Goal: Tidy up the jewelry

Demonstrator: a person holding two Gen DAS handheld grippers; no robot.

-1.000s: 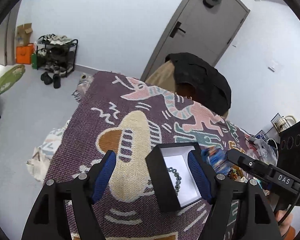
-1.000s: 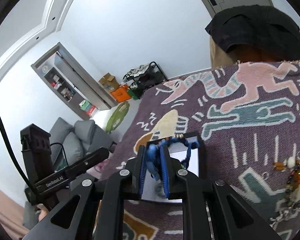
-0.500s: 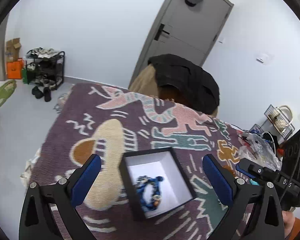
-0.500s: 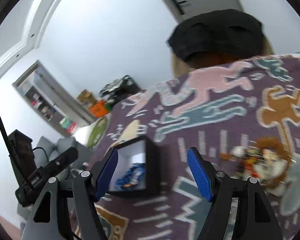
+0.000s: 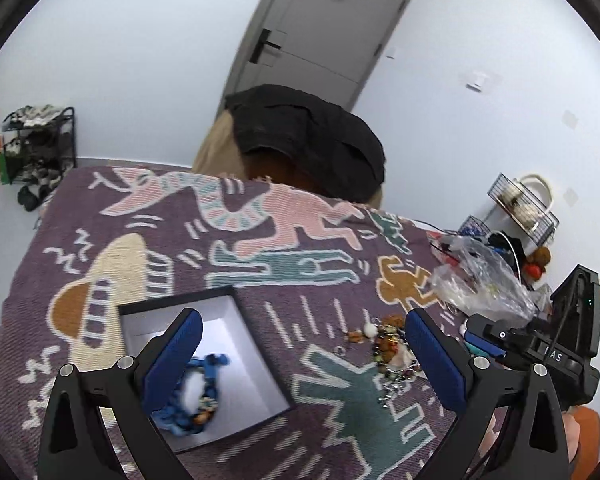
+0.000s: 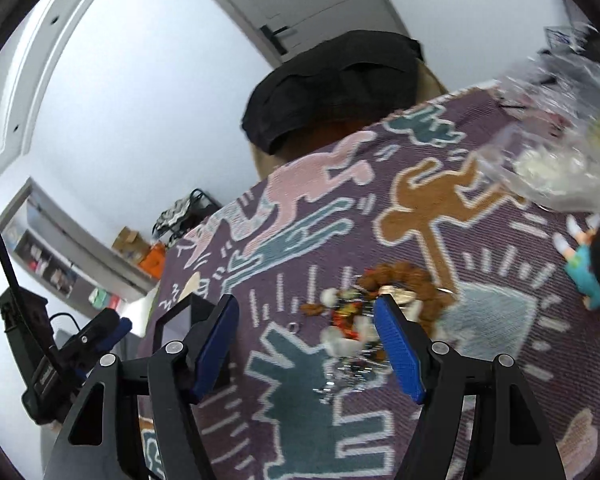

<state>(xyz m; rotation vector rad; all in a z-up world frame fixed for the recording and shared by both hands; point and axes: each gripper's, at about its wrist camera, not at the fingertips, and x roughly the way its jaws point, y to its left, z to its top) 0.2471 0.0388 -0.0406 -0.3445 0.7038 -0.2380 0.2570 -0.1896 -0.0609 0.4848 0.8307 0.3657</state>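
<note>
Both claws stood apart with nothing gripped: the left claw (image 5: pixel 300 354) spread wide over the patterned cloth (image 5: pixel 260 248) on the bench, the right claw (image 6: pixel 306 346) roughly half spread above the loose jewelry pile (image 6: pixel 364 320). That pile lay on the cloth well to the right of the black box (image 5: pixel 236 344). Inside the box, on its white lining, sat a blue beaded bracelet (image 5: pixel 204 392), partly hidden behind the left claw's near finger (image 5: pixel 172 360). A crumpled plastic bag (image 5: pixel 480 276) lay further right of the box.

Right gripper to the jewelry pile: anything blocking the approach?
Nothing visible. The right gripper is open and empty, and the jewelry pile lies just ahead on the bare blanket. The black box sits off to the side.
</note>
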